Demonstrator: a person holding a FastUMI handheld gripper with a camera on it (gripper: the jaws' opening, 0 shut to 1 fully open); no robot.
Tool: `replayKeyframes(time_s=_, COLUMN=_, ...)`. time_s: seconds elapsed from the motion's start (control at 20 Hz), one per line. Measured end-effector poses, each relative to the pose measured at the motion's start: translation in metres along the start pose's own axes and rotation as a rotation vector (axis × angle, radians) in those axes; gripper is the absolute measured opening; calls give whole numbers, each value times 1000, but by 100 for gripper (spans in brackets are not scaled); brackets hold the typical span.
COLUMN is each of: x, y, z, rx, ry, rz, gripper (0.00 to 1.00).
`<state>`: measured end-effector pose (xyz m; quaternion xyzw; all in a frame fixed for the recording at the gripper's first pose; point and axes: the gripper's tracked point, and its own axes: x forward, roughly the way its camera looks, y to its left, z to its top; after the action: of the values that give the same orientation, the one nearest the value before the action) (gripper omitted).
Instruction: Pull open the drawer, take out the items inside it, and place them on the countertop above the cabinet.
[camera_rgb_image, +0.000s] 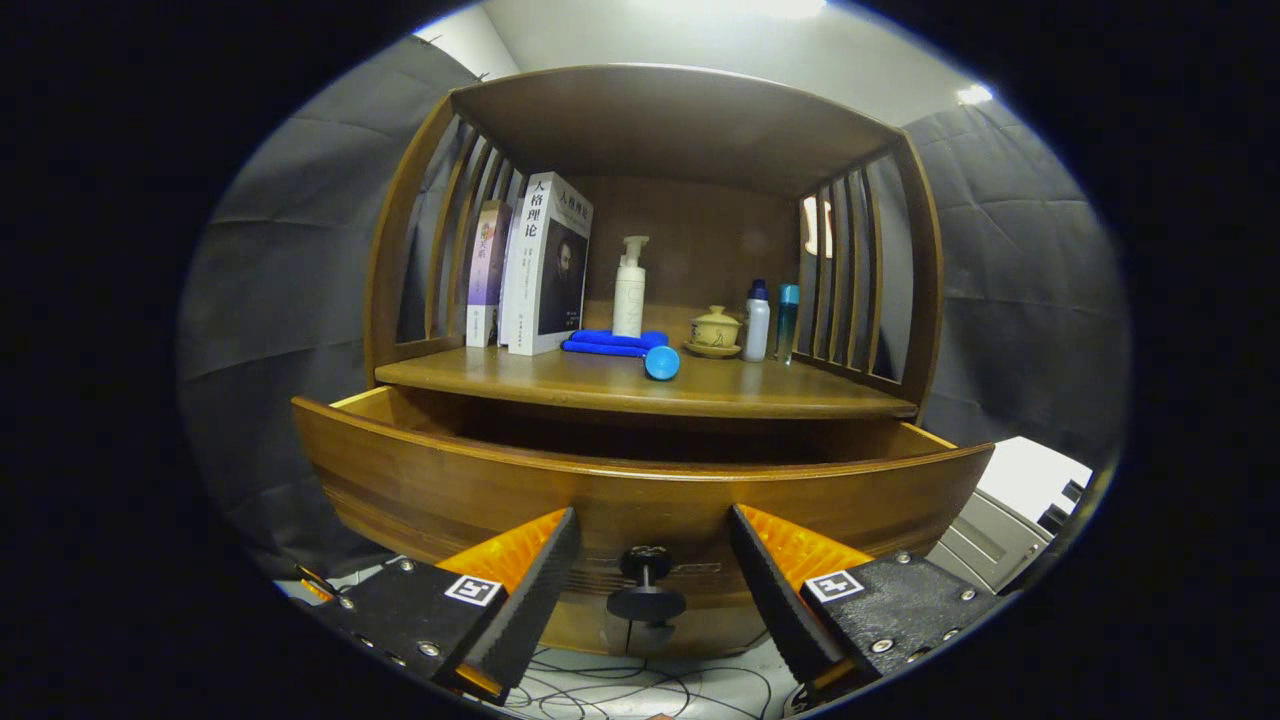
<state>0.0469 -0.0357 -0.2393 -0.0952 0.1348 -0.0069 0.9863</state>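
drawer (640, 480) stands pulled open below the countertop (640, 385); i hold the gripper (650, 560) fingers apart, flanking its knob (646, 590) untouched. contents hidden from me; removal remains.

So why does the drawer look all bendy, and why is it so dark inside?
In the gripper view the fisheye lens bows the drawer front and countertop; the countertop shades the drawer's inside, so its contents can't be made out; the gripper is open around the knob.
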Motion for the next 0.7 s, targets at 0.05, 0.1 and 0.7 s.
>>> replayKeyframes(time_s=0.05, x=7, y=0, z=1, rx=-1, ry=-5, rz=2, gripper=94)
replayKeyframes(time_s=0.1, x=14, y=0, z=1, rx=2, ry=-9, rz=3, gripper=94)
replayKeyframes(time_s=0.7, x=79, y=1, z=7, rx=-9, ry=-45, rz=8, gripper=95)
